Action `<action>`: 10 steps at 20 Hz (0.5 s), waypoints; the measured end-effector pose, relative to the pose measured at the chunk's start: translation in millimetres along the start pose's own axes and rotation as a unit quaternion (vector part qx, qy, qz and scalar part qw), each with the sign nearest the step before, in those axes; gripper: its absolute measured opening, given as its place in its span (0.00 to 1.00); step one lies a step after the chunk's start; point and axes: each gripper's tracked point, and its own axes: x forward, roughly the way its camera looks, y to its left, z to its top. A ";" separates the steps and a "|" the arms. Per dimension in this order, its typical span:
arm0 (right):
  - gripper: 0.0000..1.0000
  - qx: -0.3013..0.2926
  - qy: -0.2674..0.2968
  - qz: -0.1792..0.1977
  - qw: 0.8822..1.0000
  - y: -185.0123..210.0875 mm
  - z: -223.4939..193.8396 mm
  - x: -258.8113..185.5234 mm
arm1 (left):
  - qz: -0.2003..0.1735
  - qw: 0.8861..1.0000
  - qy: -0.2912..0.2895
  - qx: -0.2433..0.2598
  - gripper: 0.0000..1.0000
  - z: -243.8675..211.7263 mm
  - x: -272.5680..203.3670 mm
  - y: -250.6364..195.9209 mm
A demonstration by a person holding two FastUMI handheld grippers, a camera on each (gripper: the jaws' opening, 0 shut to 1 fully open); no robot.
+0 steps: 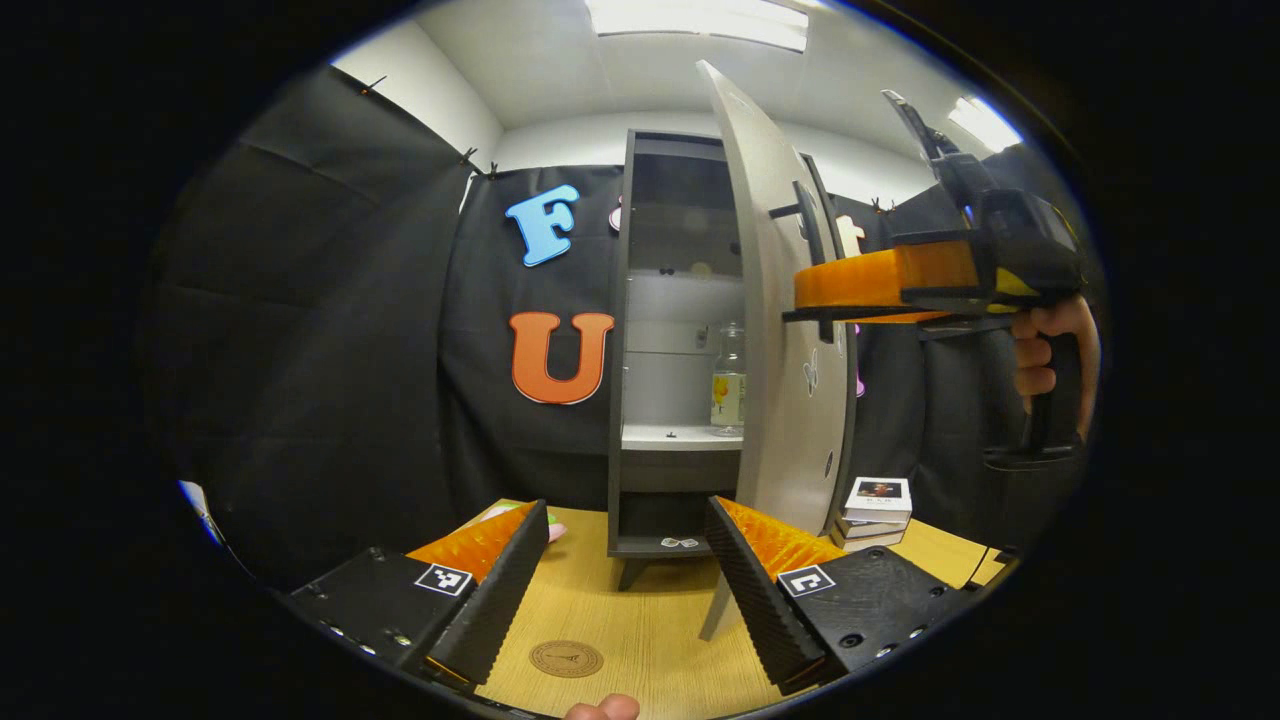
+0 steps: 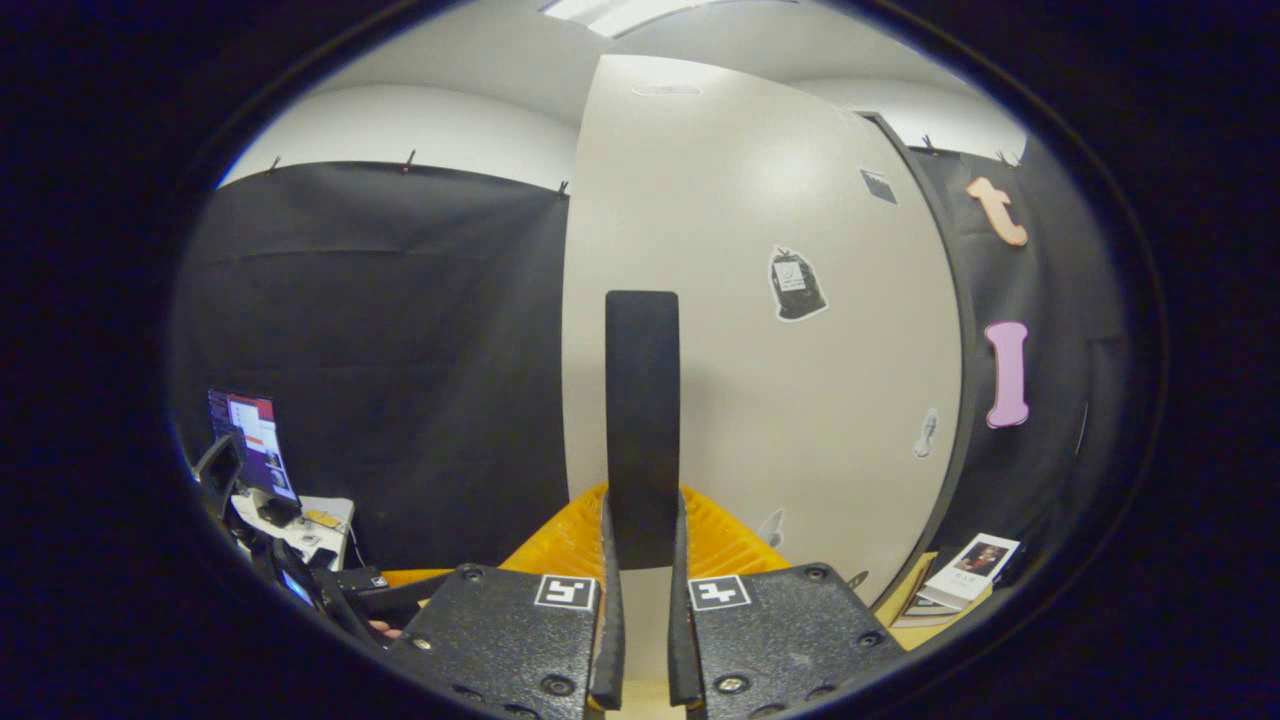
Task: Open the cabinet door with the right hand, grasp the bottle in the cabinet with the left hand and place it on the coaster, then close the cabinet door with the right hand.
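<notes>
The bottle (image 1: 729, 378) stands upright on the cabinet (image 1: 668, 340) shelf, at about 1 o'clock from centre in the left gripper view, partly behind the edge of the open door (image 1: 775, 330). The coaster (image 1: 566, 658) lies flat on the tabletop (image 1: 640, 640) at 6 o'clock, well apart from the bottle and just ahead of the left gripper (image 1: 628, 590), whose fingers are spread wide with nothing between them.

In the right gripper view the right gripper (image 2: 641, 560) is pinching the door's dark handle (image 2: 641, 420), both fingers pressed on it at 6 o'clock. In the left gripper view it sits at 3 o'clock, held by a hand (image 1: 1050, 350). A stack of books (image 1: 875, 512) rests on the tabletop at 4 o'clock, just beside the door's lower corner.

By my reading the door is open and the reach for the bottle is next. The risks: the opening looks narrow, so the spread fingers could knock the door edge or the cabinet frame. The bottle looks clear and smooth, so a glancing touch could tip it on the shelf. If the door swings wider, it could strike the books.
</notes>
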 end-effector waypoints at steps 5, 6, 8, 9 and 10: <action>0.21 0.005 -0.009 -0.021 1.000 -8.7 -1.0 -14.0 | -0.025 1.000 0.001 0.004 0.95 -0.8 5.1 -22.9; 0.21 0.005 -0.009 -0.027 1.000 -10.4 -1.3 -15.9 | -0.032 0.999 0.001 0.005 0.95 -0.6 5.3 -28.7; 0.20 0.007 -0.010 -0.038 0.999 -13.7 -0.9 -20.4 | -0.044 0.999 -0.002 0.005 0.95 1.7 4.9 -41.0; 0.20 0.010 -0.011 -0.042 0.999 -15.4 -1.5 -22.7 | -0.050 0.999 -0.002 0.005 0.95 1.4 4.9 -46.8; 0.20 0.014 -0.011 -0.046 0.999 -16.6 -1.2 -24.6 | -0.056 0.998 -0.003 0.004 0.95 1.6 4.8 -51.0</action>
